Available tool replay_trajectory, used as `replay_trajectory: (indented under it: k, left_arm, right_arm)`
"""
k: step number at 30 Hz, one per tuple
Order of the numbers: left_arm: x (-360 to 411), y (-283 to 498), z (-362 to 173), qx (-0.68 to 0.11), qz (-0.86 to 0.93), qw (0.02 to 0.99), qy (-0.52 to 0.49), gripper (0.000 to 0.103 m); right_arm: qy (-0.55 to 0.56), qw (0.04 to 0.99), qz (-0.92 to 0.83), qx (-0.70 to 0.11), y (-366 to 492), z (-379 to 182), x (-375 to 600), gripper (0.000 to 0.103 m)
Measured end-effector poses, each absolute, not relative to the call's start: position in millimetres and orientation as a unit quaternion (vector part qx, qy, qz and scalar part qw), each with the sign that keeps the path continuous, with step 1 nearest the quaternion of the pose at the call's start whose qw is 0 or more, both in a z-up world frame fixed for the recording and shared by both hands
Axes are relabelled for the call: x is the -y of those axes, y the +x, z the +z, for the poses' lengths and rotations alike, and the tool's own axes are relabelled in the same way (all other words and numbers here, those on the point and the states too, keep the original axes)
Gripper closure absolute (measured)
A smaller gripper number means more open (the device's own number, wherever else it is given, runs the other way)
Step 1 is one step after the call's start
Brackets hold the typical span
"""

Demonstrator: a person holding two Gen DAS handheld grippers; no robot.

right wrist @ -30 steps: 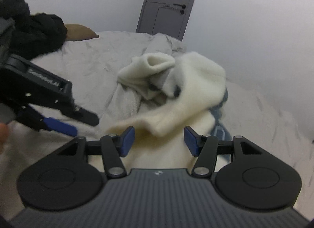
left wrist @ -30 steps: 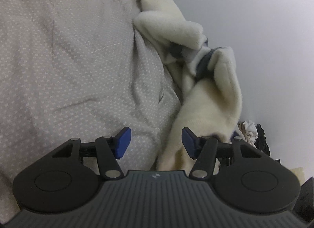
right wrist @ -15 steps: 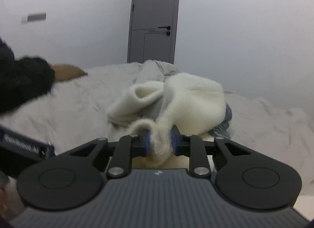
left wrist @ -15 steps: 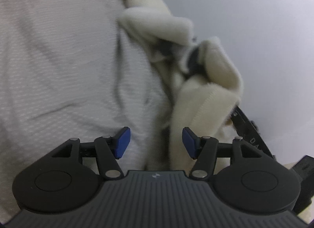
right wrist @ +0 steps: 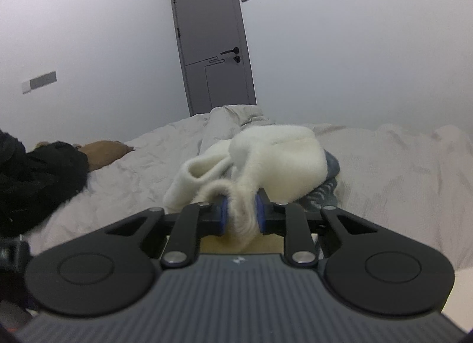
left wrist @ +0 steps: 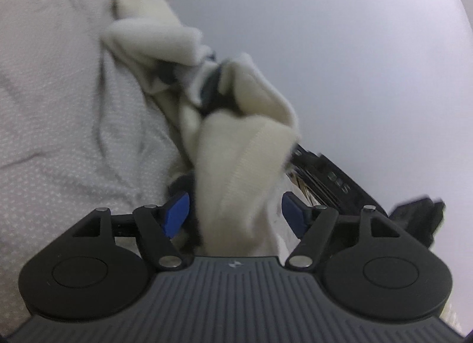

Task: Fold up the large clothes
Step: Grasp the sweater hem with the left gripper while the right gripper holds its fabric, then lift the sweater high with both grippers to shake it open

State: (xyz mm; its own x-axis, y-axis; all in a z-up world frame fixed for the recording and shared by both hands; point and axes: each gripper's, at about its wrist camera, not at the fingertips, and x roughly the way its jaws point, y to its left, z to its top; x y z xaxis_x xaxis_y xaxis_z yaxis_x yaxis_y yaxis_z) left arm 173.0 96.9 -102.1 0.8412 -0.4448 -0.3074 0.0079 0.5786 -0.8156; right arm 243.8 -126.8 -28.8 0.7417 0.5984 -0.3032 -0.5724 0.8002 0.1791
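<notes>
A cream fleece garment (right wrist: pixel 280 159) lies bunched on a grey bed (right wrist: pixel 399 171), with a blue-grey piece of clothing under it. My right gripper (right wrist: pixel 240 215) is shut on a fold of the garment's edge and holds it lifted. In the left wrist view the garment (left wrist: pixel 236 165) hangs down between the fingers of my left gripper (left wrist: pixel 233 213), which is open and not clamped on the cloth. The right gripper's body (left wrist: pixel 334 180) shows behind the cloth there.
A black garment (right wrist: pixel 38 183) and a brown pillow (right wrist: pixel 103 151) lie at the left of the bed. A grey door (right wrist: pixel 212 41) stands in the white wall behind. The patterned grey bedcover (left wrist: pixel 59 106) fills the left of the left wrist view.
My right gripper closed on the garment's edge and lifted it. My left gripper moved toward the cloth, so the hanging edge now lies between its open fingers.
</notes>
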Motion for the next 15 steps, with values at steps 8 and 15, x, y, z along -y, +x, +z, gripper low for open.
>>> replay_trajectory:
  k: [8,15]
  left_arm:
    - [-53,187,-111,-0.310,-0.119,0.887,-0.322,0.034]
    - [-64,204,-127,-0.312,-0.044,0.889,-0.333,0.083]
  right_arm:
    - [0.066,0.928,0.317,-0.186,247,-29,133,0.081]
    - [0.045,0.946,0.278,-0.162,240,-30,126,0.081]
